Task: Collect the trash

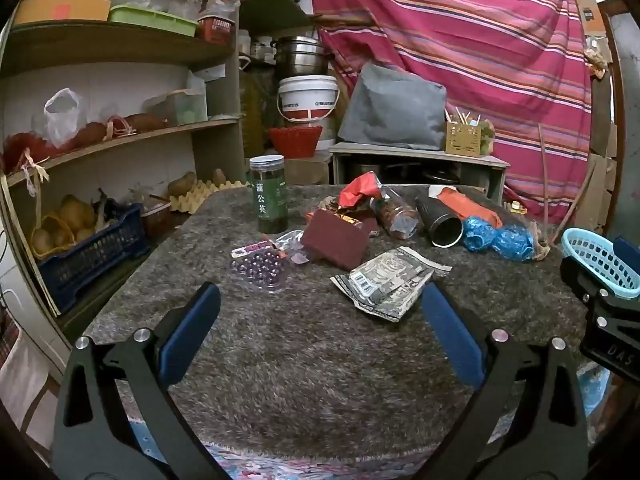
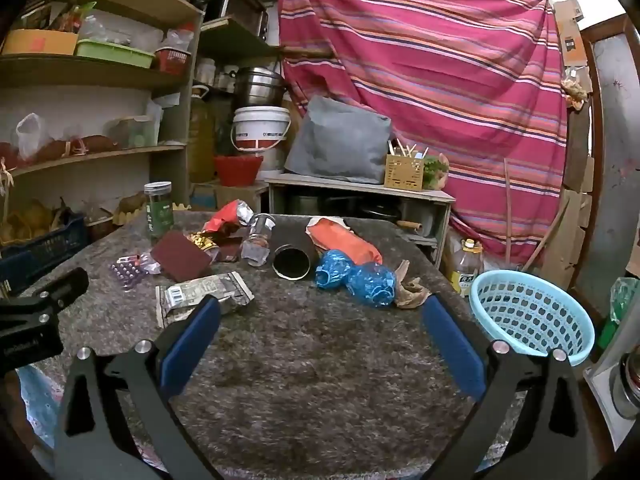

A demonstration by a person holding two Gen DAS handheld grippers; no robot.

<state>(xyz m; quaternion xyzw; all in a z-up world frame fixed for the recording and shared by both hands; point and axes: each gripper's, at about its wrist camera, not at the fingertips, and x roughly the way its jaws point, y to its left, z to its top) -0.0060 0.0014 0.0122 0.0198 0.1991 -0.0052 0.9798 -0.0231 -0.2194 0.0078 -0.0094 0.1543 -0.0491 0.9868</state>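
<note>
Trash lies on a grey shaggy table (image 1: 304, 360): a crumpled silver wrapper (image 1: 386, 282) (image 2: 200, 294), a purple blister pack (image 1: 260, 268) (image 2: 128, 272), a dark red pad (image 1: 336, 240), a red foil bag (image 1: 360, 190), a black tube (image 1: 440, 224) (image 2: 291, 258), blue crumpled plastic (image 1: 498, 238) (image 2: 356, 276) and an orange packet (image 2: 346, 242). A light blue basket (image 2: 530, 316) (image 1: 598, 262) stands at the table's right edge. My left gripper (image 1: 320, 310) is open and empty, just short of the wrapper. My right gripper (image 2: 320, 320) is open and empty, left of the basket.
A green tea jar (image 1: 270, 194) stands upright at the table's far left. Shelves (image 1: 120, 136) with boxes and a blue crate (image 1: 92, 256) line the left. A low cabinet (image 1: 416, 164), a white bucket (image 1: 308, 98) and a striped curtain (image 1: 480, 48) stand behind.
</note>
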